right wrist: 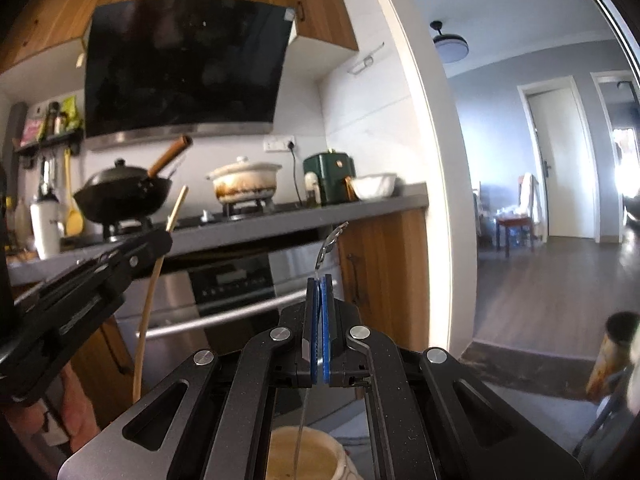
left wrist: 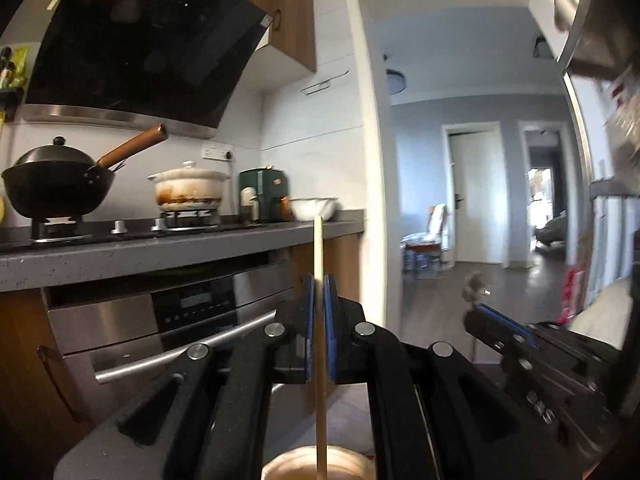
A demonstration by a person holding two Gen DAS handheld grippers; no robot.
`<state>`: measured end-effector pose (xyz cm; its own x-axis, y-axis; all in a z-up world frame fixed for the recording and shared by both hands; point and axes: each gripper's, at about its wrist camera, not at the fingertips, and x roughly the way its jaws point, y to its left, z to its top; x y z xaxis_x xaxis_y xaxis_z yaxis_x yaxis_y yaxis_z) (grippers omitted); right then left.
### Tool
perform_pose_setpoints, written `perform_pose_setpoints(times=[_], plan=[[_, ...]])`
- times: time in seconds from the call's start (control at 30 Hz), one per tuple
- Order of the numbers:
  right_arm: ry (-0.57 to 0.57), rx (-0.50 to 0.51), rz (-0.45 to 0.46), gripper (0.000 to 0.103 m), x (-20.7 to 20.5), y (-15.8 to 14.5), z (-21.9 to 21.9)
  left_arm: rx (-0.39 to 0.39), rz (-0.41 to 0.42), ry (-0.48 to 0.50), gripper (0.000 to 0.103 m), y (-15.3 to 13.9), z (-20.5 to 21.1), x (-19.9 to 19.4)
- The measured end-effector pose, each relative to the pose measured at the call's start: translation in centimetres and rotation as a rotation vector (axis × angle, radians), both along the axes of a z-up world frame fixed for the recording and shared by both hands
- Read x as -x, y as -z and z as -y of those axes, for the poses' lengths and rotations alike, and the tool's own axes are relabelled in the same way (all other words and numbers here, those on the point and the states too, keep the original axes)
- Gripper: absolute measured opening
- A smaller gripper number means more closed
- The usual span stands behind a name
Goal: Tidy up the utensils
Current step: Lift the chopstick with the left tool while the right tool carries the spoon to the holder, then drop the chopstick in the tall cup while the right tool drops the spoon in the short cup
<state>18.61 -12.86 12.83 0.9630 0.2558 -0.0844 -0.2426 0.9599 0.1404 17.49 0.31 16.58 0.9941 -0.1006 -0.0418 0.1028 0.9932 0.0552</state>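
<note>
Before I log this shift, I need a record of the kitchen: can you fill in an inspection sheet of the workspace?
Surface: grey counter with a gas stove.
Job's things: wooden chopstick held upright; metal fork held upright; beige holder below both.
Clutter: black wok, stained white pot, green appliance, white bowl, white bottle.
Grippers: left tongs shut on the chopstick; right tongs shut on the fork.
Cables: black cord from the wall socket.
Surroundings: range hood, oven, doorway to a room with a chair.
</note>
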Motion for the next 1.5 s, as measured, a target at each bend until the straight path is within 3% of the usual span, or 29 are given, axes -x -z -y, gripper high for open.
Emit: perform_pose_setpoints(times=[0.13,0.53,0.8,0.93,1.0,1.07,1.2,1.27,1.33,1.5], plan=[[-0.021,0.023,-0.036,0.003,0.1,2.4,-0.1,0.011,-0.039,-0.005,0.005,2.0,-0.6,-0.3],[-0.058,0.002,-0.124,0.003,2.6,6.5,0.8,0.078,-0.220,-0.066,0.005,7.4,-4.1,4.3],[-0.064,0.032,-0.128,0.003,2.9,6.9,0.4,0.069,-0.232,-0.048,0.005,8.4,-3.9,4.6],[-0.073,0.028,-0.142,0.011,3.0,6.8,0.6,0.063,-0.243,-0.051,0.007,8.4,-4.1,4.3],[-0.076,0.032,-0.136,0.019,3.3,6.6,0.5,0.056,-0.230,-0.064,0.018,8.2,-4.1,4.7],[-0.079,0.039,-0.136,0.029,3.7,6.2,0.4,0.054,-0.217,-0.067,0.044,8.0,-4.1,5.1],[-0.063,0.061,-0.184,0.051,4.0,5.4,0.7,0.042,-0.208,-0.075,0.050,7.6,-4.1,5.9],[-0.068,0.044,-0.204,0.063,4.4,5.0,1.2,0.050,-0.212,-0.078,0.066,7.5,-4.3,6.4],[-0.061,0.045,-0.202,0.072,5.2,4.7,1.7,0.056,-0.214,-0.070,0.070,7.4,-4.4,7.0],[-0.074,0.054,-0.183,0.091,7.3,4.2,2.6,0.061,-0.209,-0.067,0.091,7.1,-4.4,9.0]])
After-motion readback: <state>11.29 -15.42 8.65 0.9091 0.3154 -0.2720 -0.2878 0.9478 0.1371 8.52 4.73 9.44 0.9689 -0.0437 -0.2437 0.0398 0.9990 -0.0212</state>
